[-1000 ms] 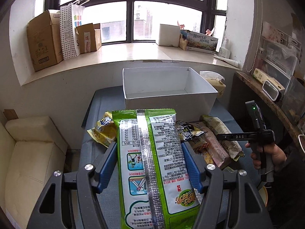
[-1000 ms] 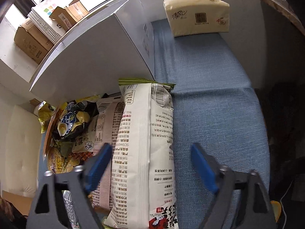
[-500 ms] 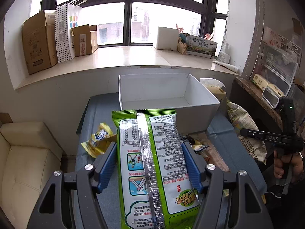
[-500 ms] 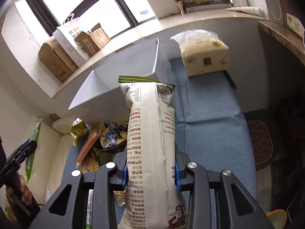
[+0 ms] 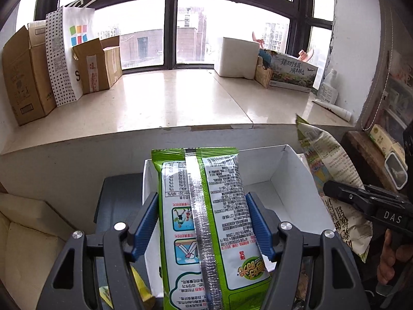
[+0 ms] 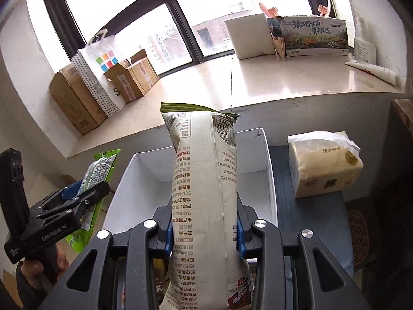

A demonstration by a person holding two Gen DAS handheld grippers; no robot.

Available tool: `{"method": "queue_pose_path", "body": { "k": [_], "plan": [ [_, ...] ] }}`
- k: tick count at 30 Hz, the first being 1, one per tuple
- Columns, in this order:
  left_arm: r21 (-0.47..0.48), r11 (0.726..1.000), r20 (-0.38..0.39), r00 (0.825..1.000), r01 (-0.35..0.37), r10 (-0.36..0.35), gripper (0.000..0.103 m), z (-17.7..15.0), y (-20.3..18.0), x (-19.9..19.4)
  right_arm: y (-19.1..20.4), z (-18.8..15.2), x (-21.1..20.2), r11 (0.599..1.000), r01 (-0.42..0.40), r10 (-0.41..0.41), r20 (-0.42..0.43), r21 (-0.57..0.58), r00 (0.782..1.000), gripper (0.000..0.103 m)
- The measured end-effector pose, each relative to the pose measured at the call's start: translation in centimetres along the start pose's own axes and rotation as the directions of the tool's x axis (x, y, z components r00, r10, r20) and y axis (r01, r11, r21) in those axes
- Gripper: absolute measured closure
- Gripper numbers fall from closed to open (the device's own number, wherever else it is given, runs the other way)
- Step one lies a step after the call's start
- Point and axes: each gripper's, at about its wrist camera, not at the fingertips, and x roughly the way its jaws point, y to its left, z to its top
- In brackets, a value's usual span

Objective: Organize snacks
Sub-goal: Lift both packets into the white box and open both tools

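Note:
My left gripper [image 5: 201, 222] is shut on a green snack bag [image 5: 206, 219], its blue pads pressing both sides. The bag hangs over the near rim of the white box [image 5: 289, 175], whose inside is bare. My right gripper [image 6: 204, 228] is shut on a tall cream snack bag [image 6: 204, 186], held upright above the same white box [image 6: 268, 170]. In the left wrist view the cream bag [image 5: 322, 160] and right gripper show at the right of the box. In the right wrist view the green bag [image 6: 99, 170] and left gripper sit left of it.
The box stands on a blue-grey table [image 6: 309, 214] beside a pack of tissues [image 6: 325, 165]. A pale windowsill [image 5: 167, 103] behind carries cardboard boxes [image 5: 25, 72] and a paper bag [image 5: 67, 51]. A cream sofa [image 5: 28, 235] is on the left, a wooden shelf [image 5: 366, 155] on the right.
My right gripper closed on the cream bag and lifted it off the table. Both grippers carried their bags forward over the white box, and the snack pile has dropped out of view.

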Motion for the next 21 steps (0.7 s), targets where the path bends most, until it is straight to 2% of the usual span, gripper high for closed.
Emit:
{"method": "queue_pose_path", "body": {
  "k": [3,5,6,7,8,9,10,13,18,21],
  "plan": [
    [0.016,1.000,-0.062,0.998,-0.011,0.012,0.030,0.6,0.0,3.1,-0.4,1.5,3.6,0.999,0.042,-0.042,-0.061,-0.001,0.997,0.065],
    [0.002,0.999,-0.084,0.996,-0.041,0.041,0.024,0.6,0.5,4.5,-0.6,1.9,5.2,0.997,0.077,-0.077,-0.069,-0.008,0.995,0.063],
    [0.005,0.998,-0.095,0.994,-0.060,0.060,0.007,0.5,0.7,5.0,-0.7,1.9,5.9,0.996,0.085,-0.086,-0.082,-0.013,0.993,0.061],
    [0.005,0.998,-0.099,0.993,-0.067,0.067,0.000,0.4,0.9,5.3,-0.9,1.8,6.5,0.995,0.102,-0.103,-0.109,-0.012,0.989,0.050],
    [-0.002,0.998,-0.092,0.994,-0.057,0.056,0.000,0.1,1.1,5.2,-1.0,1.7,6.8,0.993,0.121,-0.120,-0.122,-0.002,0.985,0.021],
    [-0.013,0.999,-0.096,0.995,-0.041,0.040,0.000,-0.2,1.3,5.1,-1.1,1.4,6.7,0.993,0.118,-0.117,-0.114,0.004,0.987,0.009],
    [-0.024,0.999,-0.103,0.994,-0.027,0.024,0.000,-0.4,1.6,4.9,-1.2,1.3,6.2,0.994,0.113,-0.112,-0.086,0.003,0.990,0.002],
    [-0.026,0.999,-0.081,0.996,-0.035,0.033,0.000,-1.0,2.4,3.9,-1.2,1.0,4.4,0.989,0.150,-0.150,-0.021,-0.017,0.988,0.001],
    [-0.075,0.997,-0.034,0.999,0.003,-0.006,0.000,-1.6,4.1,0.5,-0.4,0.6,0.1,0.996,0.084,-0.084,0.047,-0.006,0.995,0.000],
    [-0.049,0.998,0.031,0.999,-0.027,0.028,0.000,-2.1,4.4,-2.8,1.3,-0.1,-3.1,0.997,0.060,-0.054,0.106,-0.050,0.993,0.000]
  ]
}}
